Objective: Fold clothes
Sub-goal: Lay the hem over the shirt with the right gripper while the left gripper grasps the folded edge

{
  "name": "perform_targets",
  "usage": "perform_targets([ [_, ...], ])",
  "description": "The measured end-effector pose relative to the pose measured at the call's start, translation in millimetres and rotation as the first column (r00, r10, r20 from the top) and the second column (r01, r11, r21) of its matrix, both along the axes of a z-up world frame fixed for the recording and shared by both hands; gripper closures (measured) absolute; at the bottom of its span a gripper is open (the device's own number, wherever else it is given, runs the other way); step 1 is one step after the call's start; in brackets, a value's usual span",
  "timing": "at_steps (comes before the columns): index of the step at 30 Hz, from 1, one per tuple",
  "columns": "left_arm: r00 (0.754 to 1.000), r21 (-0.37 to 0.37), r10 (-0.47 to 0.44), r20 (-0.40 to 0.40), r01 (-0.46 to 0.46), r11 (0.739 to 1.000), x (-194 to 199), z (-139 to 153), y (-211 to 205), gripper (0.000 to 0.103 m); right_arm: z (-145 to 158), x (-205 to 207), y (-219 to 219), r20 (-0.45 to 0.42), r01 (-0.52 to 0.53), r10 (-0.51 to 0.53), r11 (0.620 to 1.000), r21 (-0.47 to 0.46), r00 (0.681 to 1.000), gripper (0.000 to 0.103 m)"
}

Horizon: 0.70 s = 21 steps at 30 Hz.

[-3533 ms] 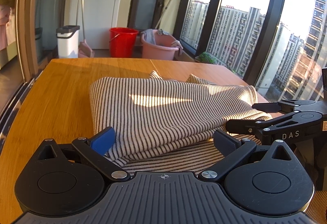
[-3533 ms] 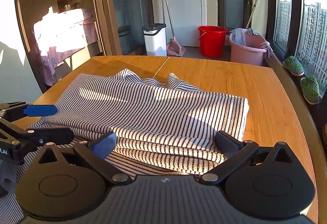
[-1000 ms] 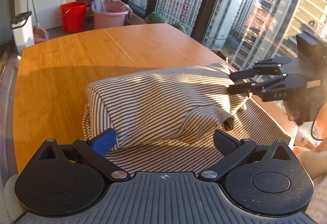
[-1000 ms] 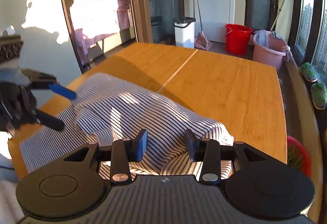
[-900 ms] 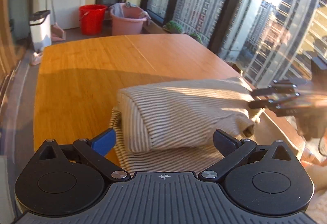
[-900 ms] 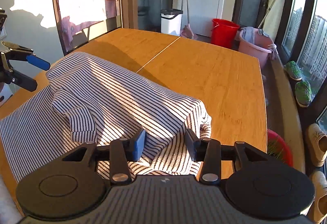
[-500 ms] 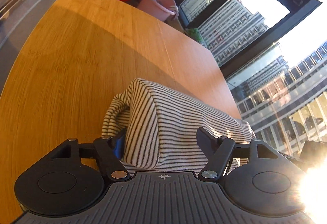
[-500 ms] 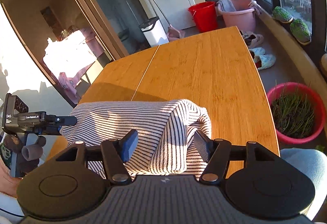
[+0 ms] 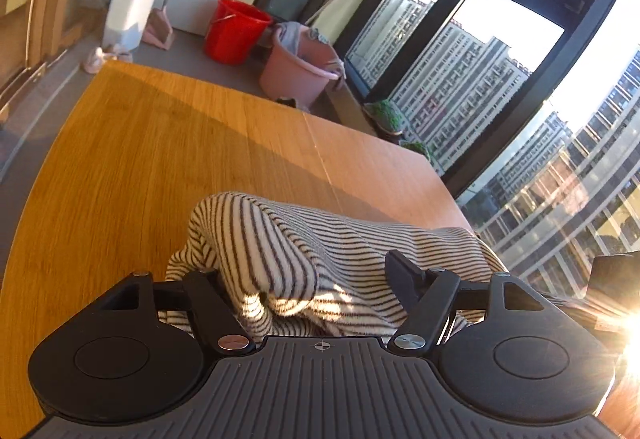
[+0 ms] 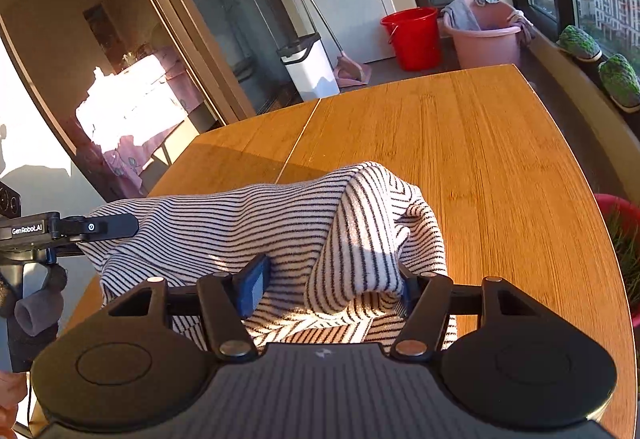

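A black-and-white striped garment (image 9: 340,239) lies bunched in a thick folded bundle near the front of the wooden table (image 9: 160,159). My left gripper (image 9: 306,271) is at the bundle's left end. Cloth fills the gap between its fingers and hides the left pad. My right gripper (image 10: 332,273) holds the other end of the garment (image 10: 240,215). Its blue pad (image 10: 252,287) presses into the stripes and a fold drapes over the right finger. In the right wrist view the left gripper (image 10: 108,227) shows side-on at the cloth's far end.
The bare table (image 10: 480,139) stretches ahead of the bundle. Past its far edge stand a red bucket (image 9: 236,31), a pink basin (image 9: 300,67) and a white bin (image 9: 130,11). A red plant pot (image 10: 616,223) sits on the floor by the table's right edge. Tall windows run along the right.
The garment has gone from a wider folded layer to a compact bundle. Both grippers rolled and moved to its ends. The left jaws narrowed onto it and the right jaws widened around it.
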<state>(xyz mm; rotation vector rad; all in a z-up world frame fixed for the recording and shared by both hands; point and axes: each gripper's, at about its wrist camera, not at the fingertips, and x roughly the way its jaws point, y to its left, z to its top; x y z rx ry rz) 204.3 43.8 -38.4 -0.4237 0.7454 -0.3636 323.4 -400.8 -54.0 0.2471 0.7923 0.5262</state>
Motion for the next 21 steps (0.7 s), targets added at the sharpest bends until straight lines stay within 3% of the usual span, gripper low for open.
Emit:
perform_targets([
  [8,0.993,-0.140,0.022,-0.117,-0.039,0.989,4.2,-20.5,23.0,0.031,7.9,8.7,-11.2,0.014,0.022,-0.023,0.999,0.038,1.000,0.042],
  [11,0.990,-0.128,0.029,-0.141,-0.048,0.991,9.8,-27.2,21.1,0.058,5.4,11.5,0.5,0.023,-0.008,0.008,1.000,0.002,1.000,0.064],
  [15,0.998,-0.085,0.021,-0.059,-0.026,0.996,-2.3,-1.5,13.5,0.072,28.5,5.0,-4.5,0.087,-0.015,0.013,0.999,0.030,0.996,0.081],
  [21,0.998,-0.074,-0.063,0.010,0.063,0.995,-56.8,29.9,-2.3,0.073,58.5,-38.2,-30.1,0.160,-0.056,0.047,0.997,0.051,0.986,0.084],
])
